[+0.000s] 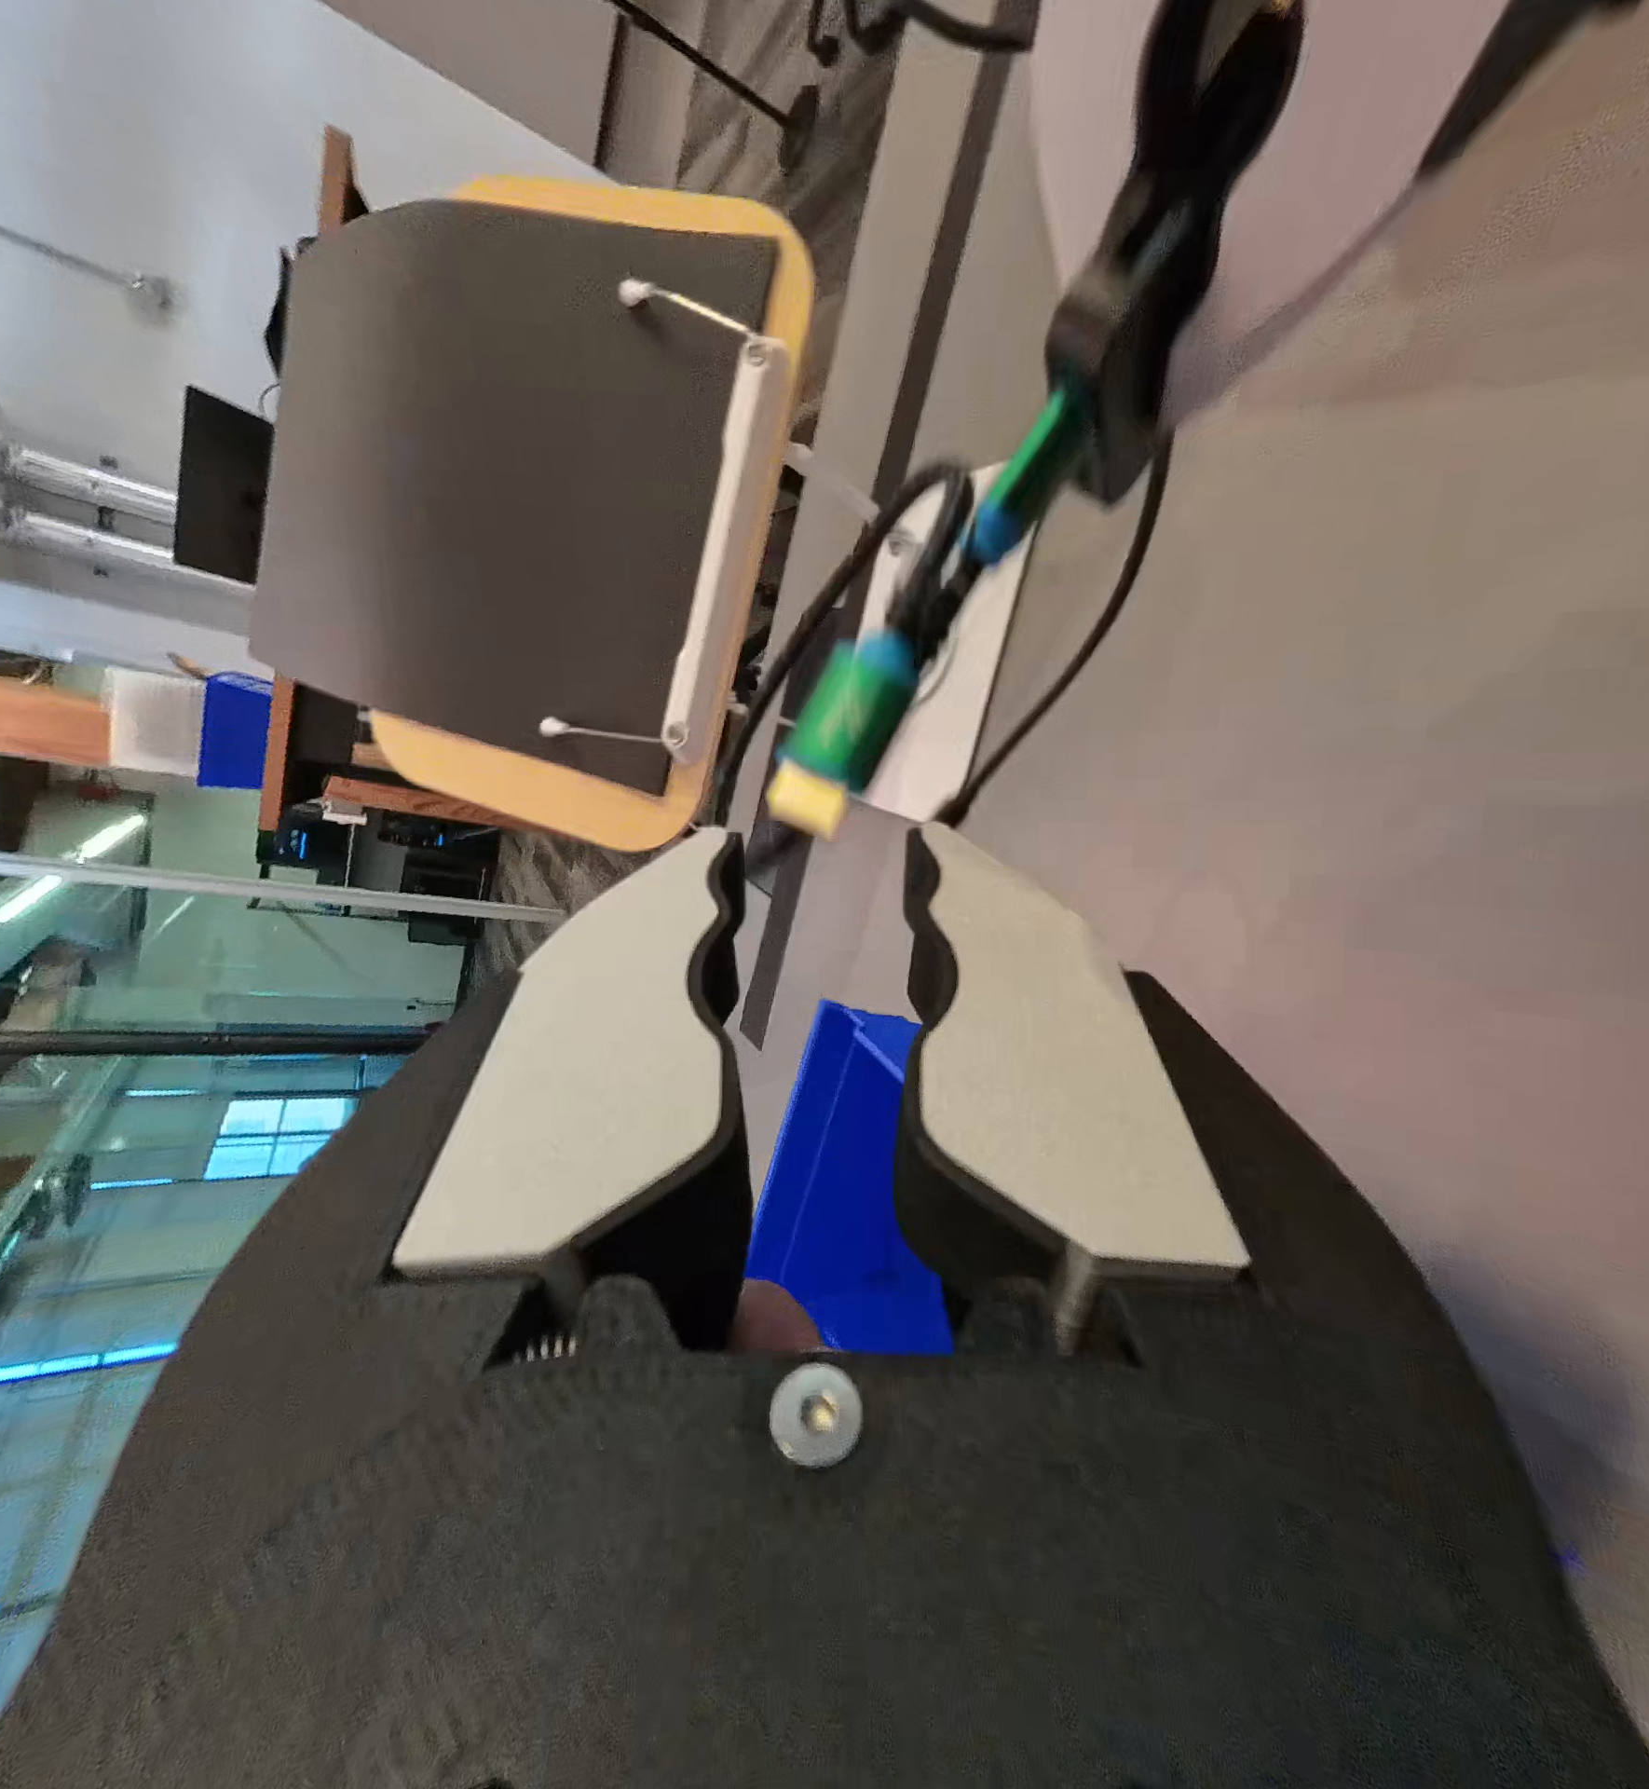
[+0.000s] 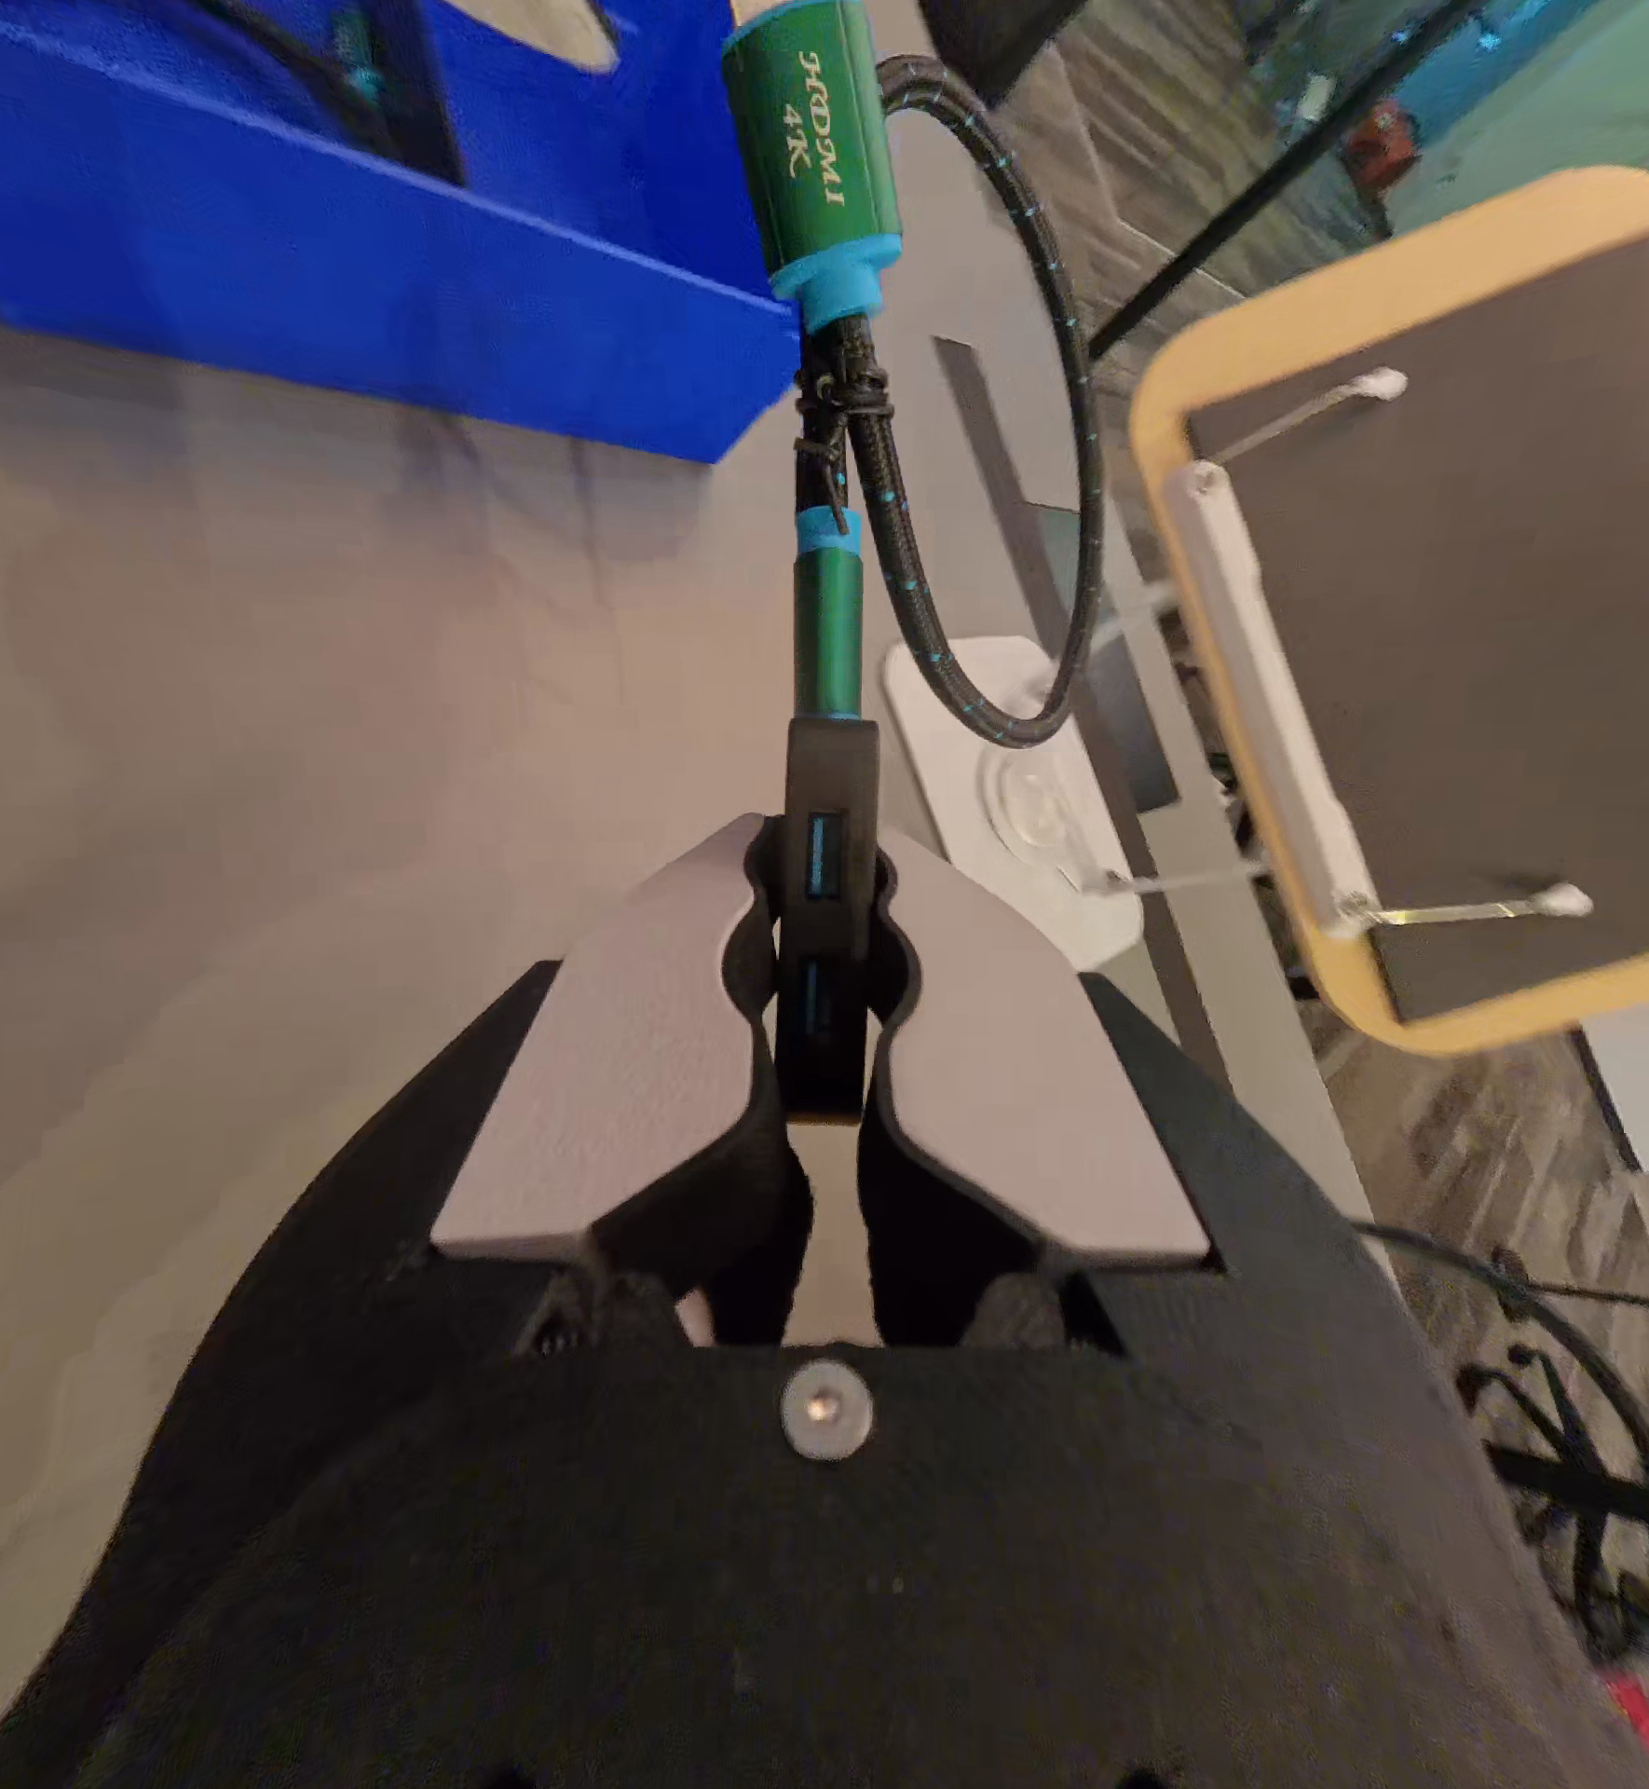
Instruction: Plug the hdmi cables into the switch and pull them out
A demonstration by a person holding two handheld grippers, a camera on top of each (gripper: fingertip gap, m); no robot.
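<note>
While switch (image 2: 825, 929) is clamped, blue bin (image 2: 337, 242) nearby

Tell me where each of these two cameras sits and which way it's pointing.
Left wrist view: on the left gripper, looking along its open fingers at the free plug, the chair and the bin.
Right wrist view: on the right gripper, looking along fingers shut on the switch, a plug seated in its end.
Shared: cable, switch, chair, bin, table.
</note>
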